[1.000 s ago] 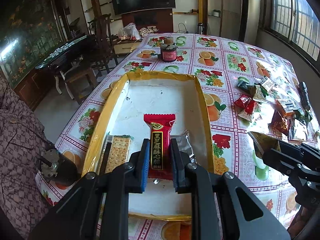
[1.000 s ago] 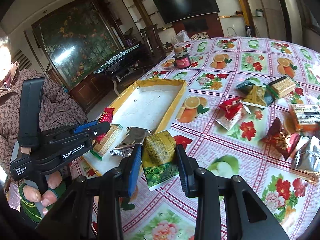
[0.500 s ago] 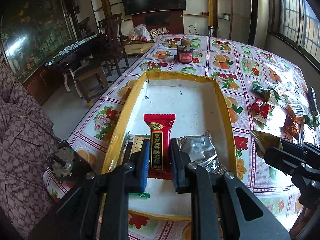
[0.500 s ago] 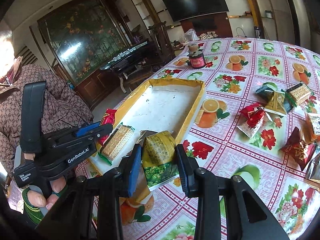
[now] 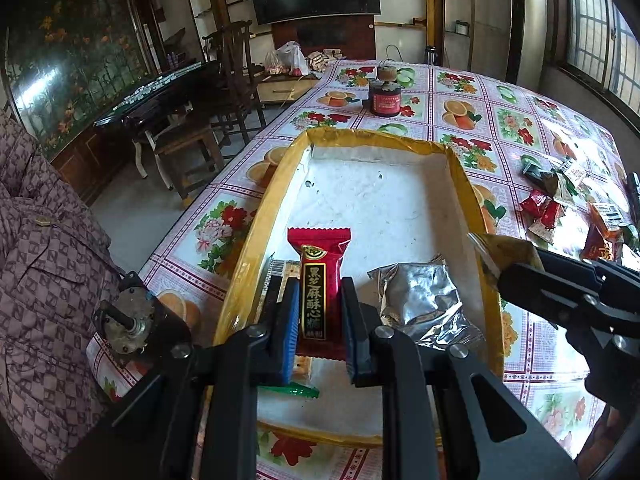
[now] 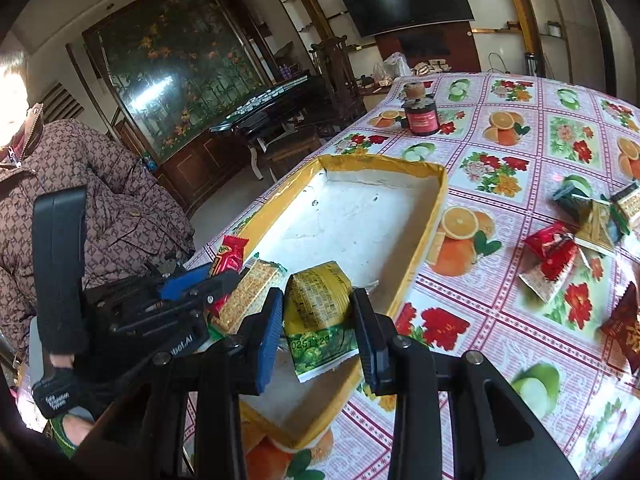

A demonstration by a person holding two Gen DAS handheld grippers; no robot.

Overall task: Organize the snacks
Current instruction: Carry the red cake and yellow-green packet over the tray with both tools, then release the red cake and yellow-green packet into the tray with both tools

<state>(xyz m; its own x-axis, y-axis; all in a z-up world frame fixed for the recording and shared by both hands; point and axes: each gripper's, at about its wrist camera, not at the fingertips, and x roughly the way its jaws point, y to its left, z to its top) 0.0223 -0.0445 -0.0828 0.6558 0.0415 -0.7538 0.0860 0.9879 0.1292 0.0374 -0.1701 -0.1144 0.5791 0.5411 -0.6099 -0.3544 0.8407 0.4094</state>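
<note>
Two snacks are getting pinched at once here. Your left gripper (image 5: 320, 320) is squeezing the red candy (image 5: 319, 280) by its lower half, pads pressing both long edges, with the wrapper's top sticking out past the tips. It's hanging over the near end of the tray (image 5: 256, 240), angling steeply down, right above the cracker pack (image 5: 280, 276) that's lying by the tray's left wall. A silver pouch (image 5: 420, 300) is sitting in the tray just right of the candy.

Your right gripper (image 6: 316, 324) is clamping the yellow-green packet (image 6: 318, 312) the same way, printed back facing the camera, tilting down over the tray's near right wall (image 6: 420, 256).

From the right wrist you're getting the left gripper (image 6: 208, 284) side-on, with your hand (image 6: 68, 428) wrapping its grip and the cracker pack (image 6: 248, 292) lying beside it. The silver pouch is hiding behind the packet there. The loose pile of snacks (image 6: 560, 248) on the tablecloth is showing much better in that view too. From the left wrist, the right gripper (image 5: 504, 276) is poking in from the right edge with only a gold corner of its packet (image 5: 504, 248) showing. A dark jar (image 5: 385, 98) is standing past the tray's far end.
</note>
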